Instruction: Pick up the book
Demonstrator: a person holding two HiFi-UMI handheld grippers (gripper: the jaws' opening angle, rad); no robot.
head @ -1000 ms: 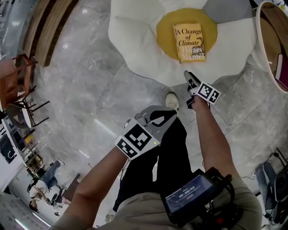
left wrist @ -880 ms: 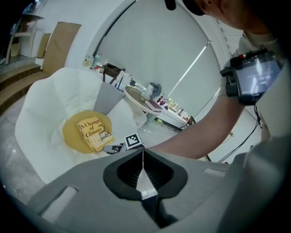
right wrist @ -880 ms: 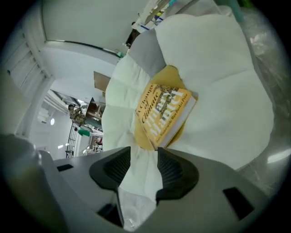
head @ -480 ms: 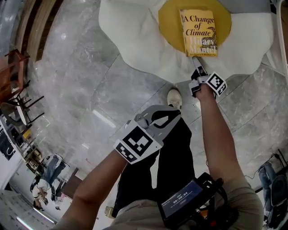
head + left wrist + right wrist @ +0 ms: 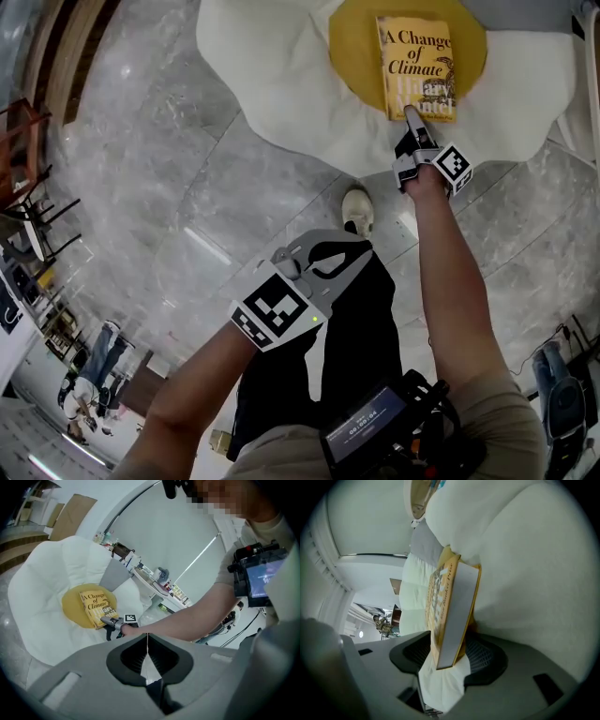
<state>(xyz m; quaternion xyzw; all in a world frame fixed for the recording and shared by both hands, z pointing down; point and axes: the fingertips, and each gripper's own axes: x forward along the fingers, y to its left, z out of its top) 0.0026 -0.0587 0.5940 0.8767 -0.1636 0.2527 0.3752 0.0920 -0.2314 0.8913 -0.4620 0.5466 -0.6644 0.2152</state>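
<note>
Book (image 5: 417, 66) lies flat on the yellow centre (image 5: 356, 56) of a white cushion (image 5: 272, 84). Right gripper (image 5: 410, 114): fingers have just been opening and now stand wide, straddling the book's near edge without pressing. Slide deeper before closing, since a shallow bite likely slips. Left gripper (image 5: 148, 658): fingers closed, empty.

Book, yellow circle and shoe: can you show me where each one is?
book (image 5: 417, 67), head view, middle of its front cover.
yellow circle (image 5: 354, 54), head view, bare part left of the book.
shoe (image 5: 356, 212), head view, middle of its top.
</note>
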